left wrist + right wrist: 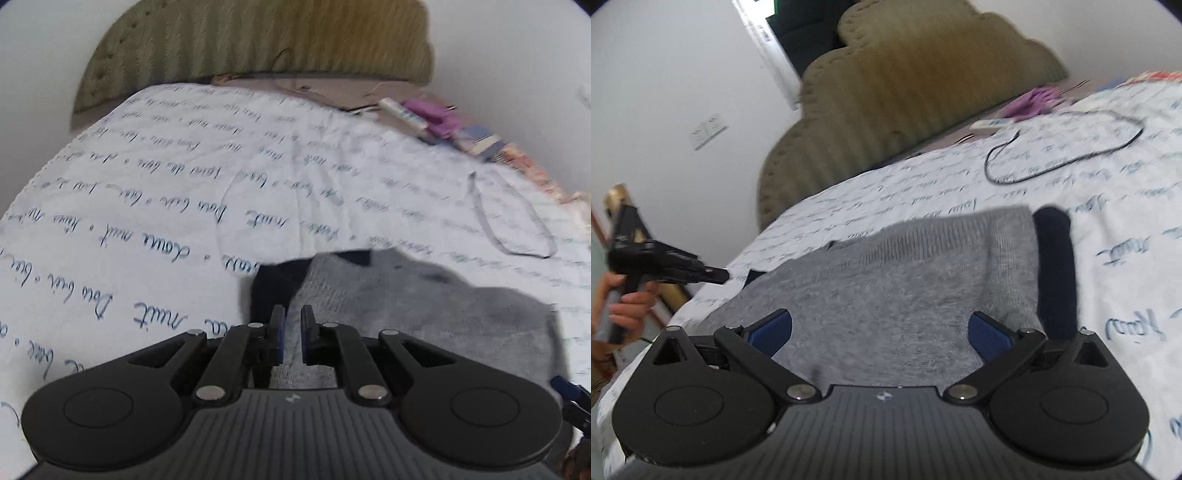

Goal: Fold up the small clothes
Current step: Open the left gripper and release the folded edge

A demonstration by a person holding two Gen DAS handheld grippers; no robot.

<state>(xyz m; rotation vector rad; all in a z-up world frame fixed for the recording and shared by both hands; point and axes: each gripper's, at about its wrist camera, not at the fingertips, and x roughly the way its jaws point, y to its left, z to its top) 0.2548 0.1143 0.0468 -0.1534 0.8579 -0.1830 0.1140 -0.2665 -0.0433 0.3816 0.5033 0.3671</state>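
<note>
A small grey knit garment [424, 306] with a dark navy trim [273, 288] lies on a white bedspread printed with blue script [129, 221]. My left gripper [292, 332] has its jaws nearly together over the garment's navy-edged end; cloth shows in the narrow gap. In the right wrist view the grey garment [886, 280] spreads flat with a navy band [1054, 273] along its right side. My right gripper [881, 332] is wide open just above the near part of the grey cloth. The left gripper [718, 275] shows at the garment's far left corner, held by a hand.
A padded olive headboard [905, 96] stands at the bed's far end. A dark cable loop [1060, 147] lies on the bedspread. Purple items [436, 116] and boxes sit along the bed's far edge. White walls and a wall socket [708, 130] are at left.
</note>
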